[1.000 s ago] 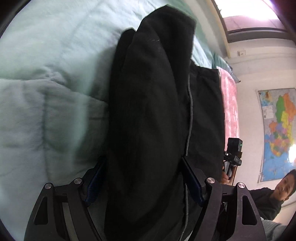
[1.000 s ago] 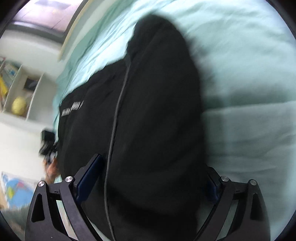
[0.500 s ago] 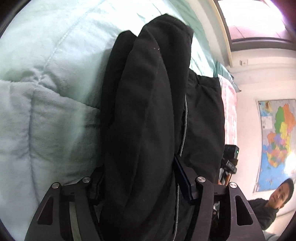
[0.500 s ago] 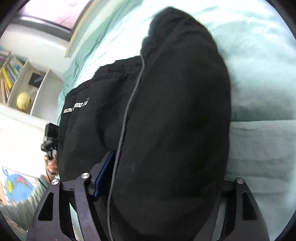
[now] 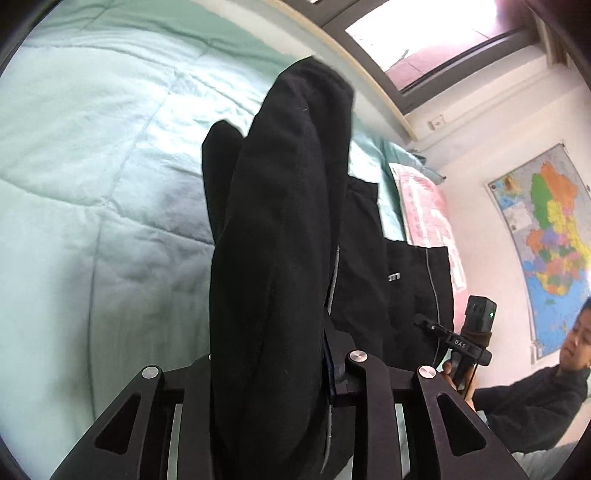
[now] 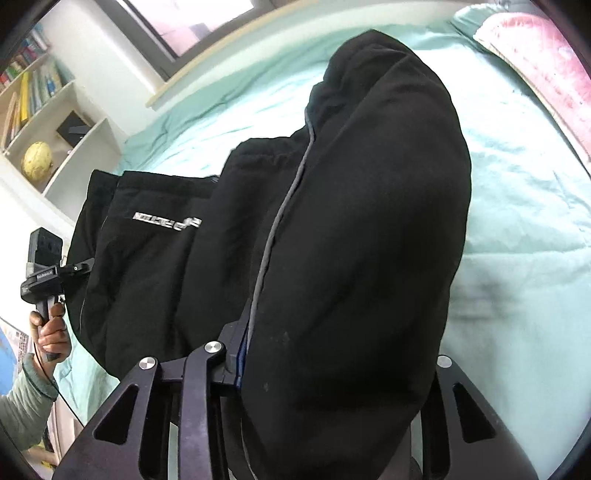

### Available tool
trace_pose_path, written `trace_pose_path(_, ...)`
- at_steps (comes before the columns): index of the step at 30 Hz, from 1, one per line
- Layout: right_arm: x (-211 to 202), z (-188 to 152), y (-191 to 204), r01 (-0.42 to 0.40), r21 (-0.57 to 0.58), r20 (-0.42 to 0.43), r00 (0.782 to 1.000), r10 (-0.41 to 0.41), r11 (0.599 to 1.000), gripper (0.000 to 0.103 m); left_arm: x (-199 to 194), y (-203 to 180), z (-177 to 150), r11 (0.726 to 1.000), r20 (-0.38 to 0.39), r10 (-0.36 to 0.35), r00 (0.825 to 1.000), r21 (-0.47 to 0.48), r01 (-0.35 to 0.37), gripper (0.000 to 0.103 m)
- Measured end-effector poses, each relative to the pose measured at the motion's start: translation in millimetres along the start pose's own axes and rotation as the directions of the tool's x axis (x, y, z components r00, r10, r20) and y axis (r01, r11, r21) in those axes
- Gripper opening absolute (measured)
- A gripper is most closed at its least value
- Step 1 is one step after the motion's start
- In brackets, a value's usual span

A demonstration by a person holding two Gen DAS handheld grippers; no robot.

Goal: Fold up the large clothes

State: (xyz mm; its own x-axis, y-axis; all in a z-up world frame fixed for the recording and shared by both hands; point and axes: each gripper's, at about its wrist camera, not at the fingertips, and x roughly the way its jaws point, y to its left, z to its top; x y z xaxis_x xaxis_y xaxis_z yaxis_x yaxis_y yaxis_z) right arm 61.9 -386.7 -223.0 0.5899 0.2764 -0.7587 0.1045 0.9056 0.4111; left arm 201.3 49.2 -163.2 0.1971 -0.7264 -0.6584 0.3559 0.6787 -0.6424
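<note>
A: Where are the black trousers (image 5: 273, 258)?

B: On the green bed (image 5: 92, 184), stretched long and far from both grips.

A: Held?

B: Yes. They are clenched by the left gripper (image 5: 269, 369) and right gripper (image 6: 332, 365), whose jaws were just closing.

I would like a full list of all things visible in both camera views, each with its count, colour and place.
black garment: 1, black with grey piping and white lettering, bunched in both grippers, rest on the bed
quilt: 1, pale green, covering the bed
pink cloth: 1, pink, at the bed's edge
wall map: 1, multicoloured, on the wall
window: 1, bright, beside the bed
shelf: 1, white, holding books
ball: 1, yellow, in the shelf
seated person: 1, dark top, under the map
left gripper: 1, black, shut on the garment
right gripper: 1, black, shut on the garment
</note>
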Motion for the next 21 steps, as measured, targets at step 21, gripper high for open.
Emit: trace_pose_path(21,-23,-114,27,-0.003,0.125,-0.129,0.991,0.02,0.992,0.045,0,82,-63,0.986,-0.061,0.058,0.996,-0.155,-0.067,0.036)
